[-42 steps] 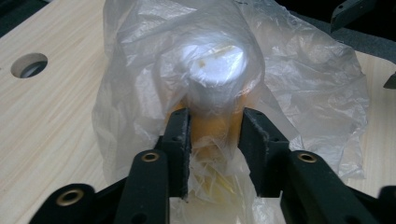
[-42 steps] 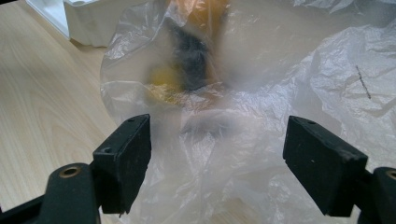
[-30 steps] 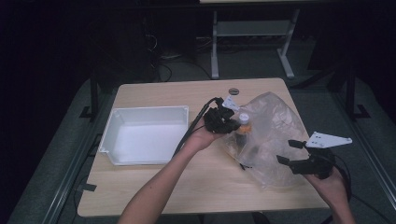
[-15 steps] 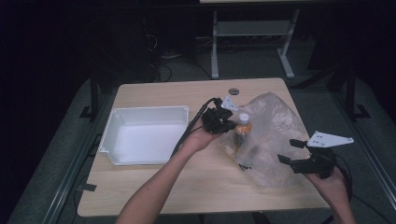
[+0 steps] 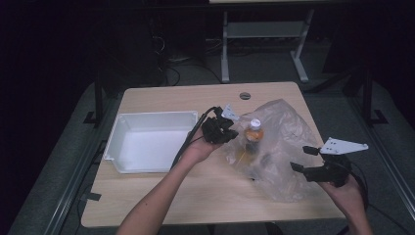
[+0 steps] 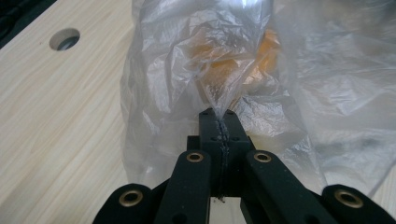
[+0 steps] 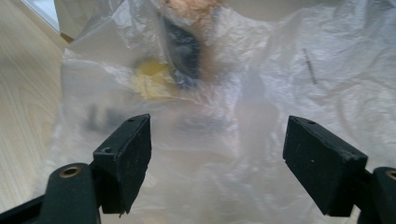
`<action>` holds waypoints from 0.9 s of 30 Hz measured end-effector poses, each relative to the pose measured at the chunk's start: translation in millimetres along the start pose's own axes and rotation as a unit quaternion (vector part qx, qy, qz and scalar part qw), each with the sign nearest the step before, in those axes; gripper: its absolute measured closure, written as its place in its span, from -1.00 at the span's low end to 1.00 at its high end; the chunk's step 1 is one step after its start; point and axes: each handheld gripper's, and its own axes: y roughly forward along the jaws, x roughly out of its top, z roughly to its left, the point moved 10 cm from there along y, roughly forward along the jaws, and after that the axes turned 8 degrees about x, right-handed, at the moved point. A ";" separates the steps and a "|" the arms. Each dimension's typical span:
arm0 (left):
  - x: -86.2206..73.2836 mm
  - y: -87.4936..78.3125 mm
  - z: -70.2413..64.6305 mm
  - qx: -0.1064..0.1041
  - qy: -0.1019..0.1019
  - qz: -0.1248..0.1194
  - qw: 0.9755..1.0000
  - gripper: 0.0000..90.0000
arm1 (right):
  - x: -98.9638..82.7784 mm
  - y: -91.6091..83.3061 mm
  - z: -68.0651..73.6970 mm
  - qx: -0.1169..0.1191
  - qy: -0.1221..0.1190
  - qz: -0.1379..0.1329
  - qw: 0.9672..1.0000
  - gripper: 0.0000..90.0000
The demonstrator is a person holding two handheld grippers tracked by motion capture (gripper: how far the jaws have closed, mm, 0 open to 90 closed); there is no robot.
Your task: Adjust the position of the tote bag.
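Two claws work at a clear plastic bag (image 5: 284,147) that lies crumpled on the right half of the wooden tabletop (image 5: 161,196) in the high view. The left claw (image 5: 230,128), at the centre of that frame, sits at the bag's left edge; in the left gripper view its jaws are pressed together on a pinched fold of the bag film (image 6: 223,105), which rises in a taut ridge from between the pads. Its jaws have just been closing, with the film between them. Inside the bag stands a bottle (image 5: 253,132) with a white cap and orange contents, just right of the left claw; through the film in the left gripper view it shows as an orange blur. The right claw (image 5: 301,159), at the lower right of the high view, stands with its jaws wide apart at the bag's right edge, the film spread in front of them in the right gripper view, not gripped. At centre left of the high view a white tray (image 5: 115,147) rests beside the left hand (image 5: 198,149).
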 end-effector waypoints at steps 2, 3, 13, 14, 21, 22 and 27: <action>-3.4 -1.5 1.6 0.001 -0.002 0.002 1.000 1.00 | -0.6 1.4 -0.3 0.000 0.001 0.001 1.000 -0.49; -5.5 -1.9 2.5 0.002 -0.002 0.004 1.000 1.00 | -0.7 2.0 -0.4 0.000 0.000 0.002 1.000 -0.49; -25.1 -1.0 8.5 0.009 -0.012 0.016 1.000 1.00 | -2.3 6.2 0.7 0.003 0.003 0.011 1.000 -0.49; -27.0 -0.9 8.9 0.009 -0.013 0.018 1.000 1.00 | -2.4 6.5 0.6 0.003 0.002 0.011 1.000 -0.49; -38.5 0.9 12.0 0.010 -0.015 0.027 0.999 1.00 | -6.2 7.7 -1.0 0.000 0.003 0.019 1.000 -0.46; -39.5 0.9 12.3 0.010 -0.016 0.029 0.999 1.00 | -6.6 7.7 -1.0 0.001 0.005 0.019 1.000 -0.45; -45.1 1.3 13.7 0.012 -0.017 0.033 0.999 1.00 | -9.5 9.0 -1.1 0.003 0.006 0.025 1.000 -0.37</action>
